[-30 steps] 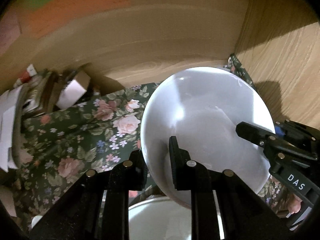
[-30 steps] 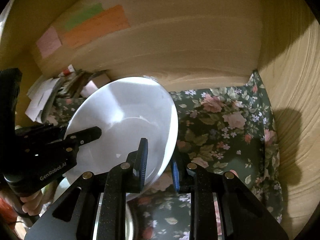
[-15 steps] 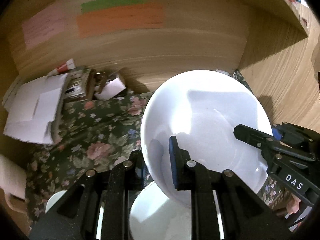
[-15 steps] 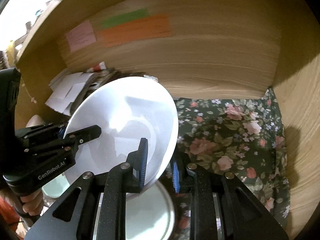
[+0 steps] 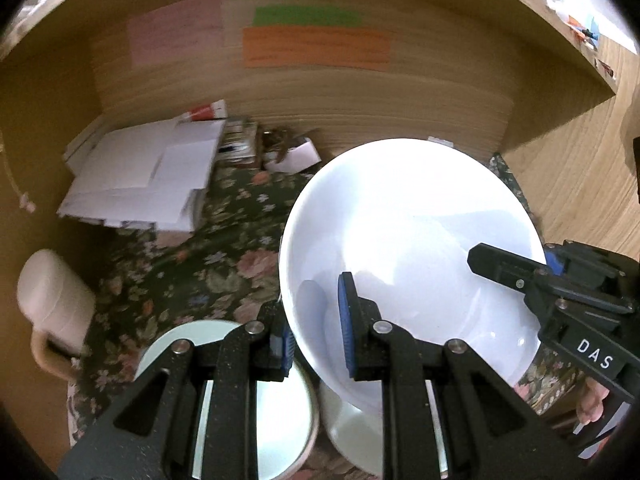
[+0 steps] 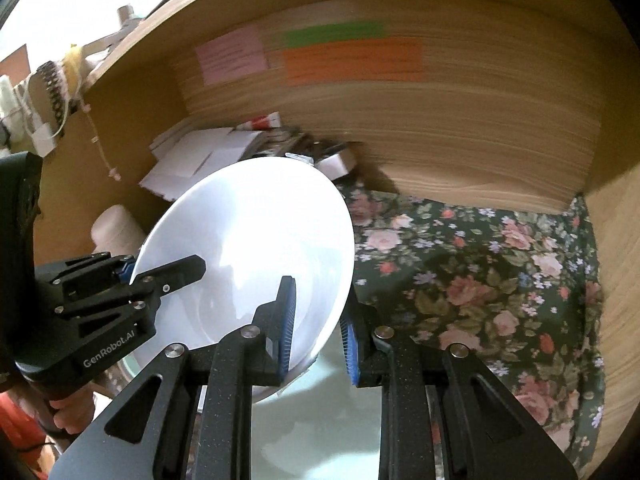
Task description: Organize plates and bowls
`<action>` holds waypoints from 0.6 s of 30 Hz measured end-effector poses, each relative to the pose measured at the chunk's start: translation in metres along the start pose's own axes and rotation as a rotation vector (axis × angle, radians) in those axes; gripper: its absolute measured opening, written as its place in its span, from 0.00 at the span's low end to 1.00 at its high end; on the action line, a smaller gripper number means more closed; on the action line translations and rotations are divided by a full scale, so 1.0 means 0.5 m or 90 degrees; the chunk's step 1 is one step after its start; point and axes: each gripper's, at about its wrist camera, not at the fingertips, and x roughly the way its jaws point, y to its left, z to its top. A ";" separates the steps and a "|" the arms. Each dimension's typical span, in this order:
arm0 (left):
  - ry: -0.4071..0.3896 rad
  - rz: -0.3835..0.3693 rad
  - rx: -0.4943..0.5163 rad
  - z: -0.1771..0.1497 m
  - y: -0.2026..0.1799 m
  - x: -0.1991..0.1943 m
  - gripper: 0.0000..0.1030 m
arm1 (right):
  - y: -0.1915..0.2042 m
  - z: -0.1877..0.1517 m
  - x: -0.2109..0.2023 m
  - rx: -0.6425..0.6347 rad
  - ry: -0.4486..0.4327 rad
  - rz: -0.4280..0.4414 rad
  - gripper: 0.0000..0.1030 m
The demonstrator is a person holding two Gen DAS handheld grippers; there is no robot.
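Note:
A large white bowl point(image 5: 412, 240) hangs tilted in the air, held by both grippers at once. My left gripper point(image 5: 316, 328) is shut on its left rim. My right gripper point(image 6: 318, 330) is shut on its right rim; the bowl also shows in the right wrist view point(image 6: 248, 248). Each gripper shows in the other's view, the right one point(image 5: 560, 300) and the left one point(image 6: 120, 292). Below the held bowl stand a pale green bowl point(image 5: 256, 400) and a white bowl point(image 5: 352, 432) on the floral cloth point(image 6: 500, 280).
A wooden alcove wall point(image 5: 360, 96) with coloured paper notes closes the back; a wooden side wall point(image 6: 616, 280) stands at the right. A stack of white papers point(image 5: 144, 176) and small clutter lie at the back left. A cream mug point(image 5: 56, 304) stands at the left.
Both grippers have lifted the white bowl up and back from the alcove floor. More of the wall, the papers, the mug and the bowls below have come into view.

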 end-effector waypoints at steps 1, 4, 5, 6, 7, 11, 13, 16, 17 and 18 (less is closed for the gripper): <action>-0.003 0.007 -0.002 -0.007 0.007 -0.007 0.18 | 0.007 0.000 0.002 -0.004 0.001 0.004 0.19; -0.004 0.014 -0.012 -0.021 0.027 -0.019 0.18 | 0.031 -0.001 0.007 -0.014 0.002 0.014 0.19; -0.004 0.015 -0.017 -0.027 0.035 -0.023 0.18 | 0.039 -0.002 0.008 -0.017 0.002 0.018 0.19; -0.004 0.017 -0.023 -0.032 0.043 -0.028 0.18 | 0.048 -0.003 0.010 -0.021 0.003 0.021 0.19; -0.005 0.019 -0.028 -0.036 0.051 -0.032 0.18 | 0.056 -0.004 0.012 -0.023 0.003 0.025 0.19; -0.004 0.029 -0.047 -0.057 0.083 -0.044 0.18 | 0.083 -0.009 0.023 -0.034 0.009 0.043 0.19; -0.002 0.033 -0.056 -0.067 0.095 -0.049 0.18 | 0.095 -0.011 0.028 -0.044 0.011 0.051 0.19; 0.000 0.040 -0.066 -0.081 0.112 -0.056 0.18 | 0.112 -0.017 0.038 -0.050 0.016 0.061 0.19; 0.002 0.042 -0.069 -0.085 0.118 -0.057 0.18 | 0.116 -0.018 0.040 -0.052 0.018 0.064 0.19; 0.003 0.044 -0.086 -0.090 0.124 -0.059 0.18 | 0.122 -0.020 0.045 -0.053 0.021 0.068 0.19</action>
